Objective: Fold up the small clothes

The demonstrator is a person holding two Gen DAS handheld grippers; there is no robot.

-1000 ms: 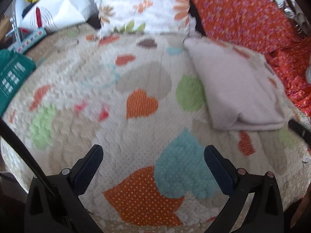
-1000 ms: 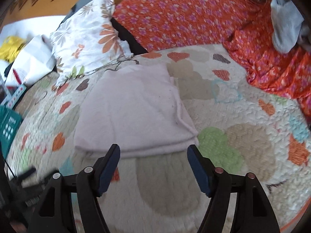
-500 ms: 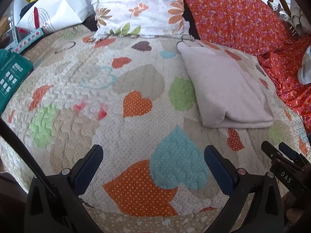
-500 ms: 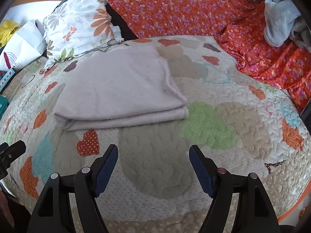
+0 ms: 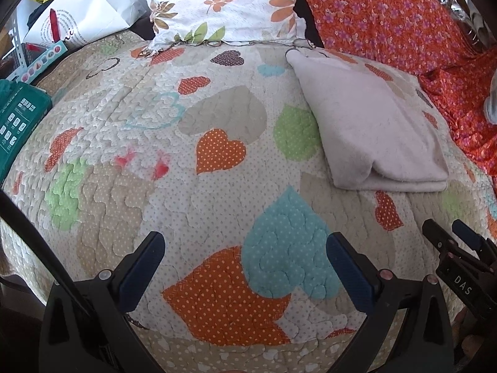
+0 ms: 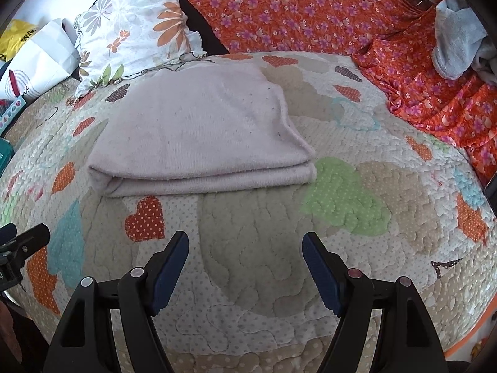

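A pale pink garment (image 6: 198, 136) lies folded flat on the heart-patterned quilt (image 6: 257, 248), its doubled edge facing me. In the left wrist view the same garment (image 5: 372, 130) sits at the upper right. My right gripper (image 6: 245, 248) is open over bare quilt, a short way in front of the garment's near edge, nothing between its fingers. My left gripper (image 5: 245, 248) is open too, above a teal and an orange heart, well to the left of the garment. The right gripper (image 5: 450, 236) shows at the right edge of the left wrist view.
A floral pillow (image 5: 223, 3) leans at the back, with an orange flowered cover (image 6: 310, 12) beside it. A grey-blue cloth (image 6: 456, 40) lies crumpled at the far right. White paper bags (image 5: 80, 15) and a green box (image 5: 18, 115) sit at the left edge.
Both views have drawn back from the garment, which now lies farther from the right gripper's fingers. The right gripper has come into the left wrist view at the lower right.
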